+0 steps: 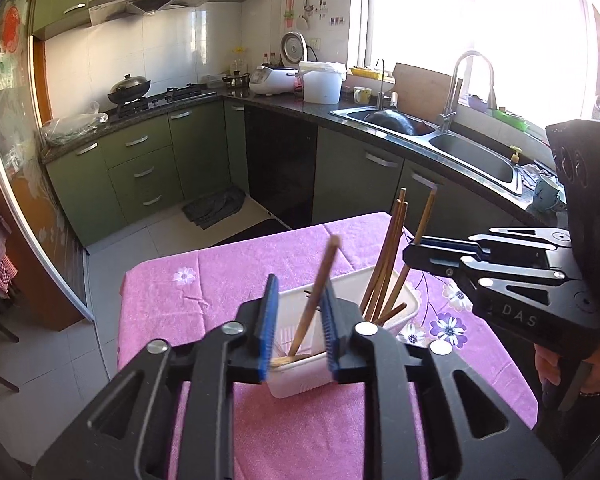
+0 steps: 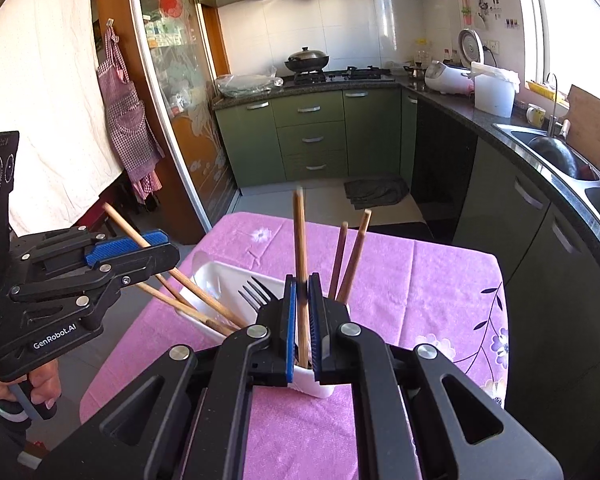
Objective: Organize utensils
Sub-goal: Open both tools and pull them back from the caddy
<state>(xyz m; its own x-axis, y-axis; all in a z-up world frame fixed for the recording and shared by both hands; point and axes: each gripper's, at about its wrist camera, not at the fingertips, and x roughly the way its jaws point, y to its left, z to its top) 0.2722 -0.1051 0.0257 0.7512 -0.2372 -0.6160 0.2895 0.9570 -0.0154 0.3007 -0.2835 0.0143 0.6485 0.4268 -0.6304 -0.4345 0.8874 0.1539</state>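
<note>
A white utensil bin [image 1: 300, 380] stands on the pink flowered tablecloth [image 1: 220, 280]. My left gripper [image 1: 300, 282] hovers over its near end, jaws apart, with a blurred wooden chopstick [image 1: 320, 280] leaning loose between the blue pads, its foot in the bin. Several more chopsticks [image 1: 384, 272] lean in the far compartment. From the right, my right gripper [image 1: 414, 250] comes in, shut on a chopstick [image 1: 426, 212]. The right wrist view shows that right gripper [image 2: 302, 280] clamping the upright chopstick [image 2: 299, 240] over the bin [image 2: 320, 388]. A black fork [image 2: 256, 292] and two chopsticks [image 2: 352, 256] stand inside. The left gripper [image 2: 170, 246] is at left.
The table [image 2: 420, 280] is small, with floor around it. A dark counter with a double sink [image 1: 460, 152] curves along the right. Green cabinets [image 1: 148, 160] line the far wall, and a dark mat [image 1: 216, 206] lies on the floor. A checked apron [image 2: 128, 120] hangs at left.
</note>
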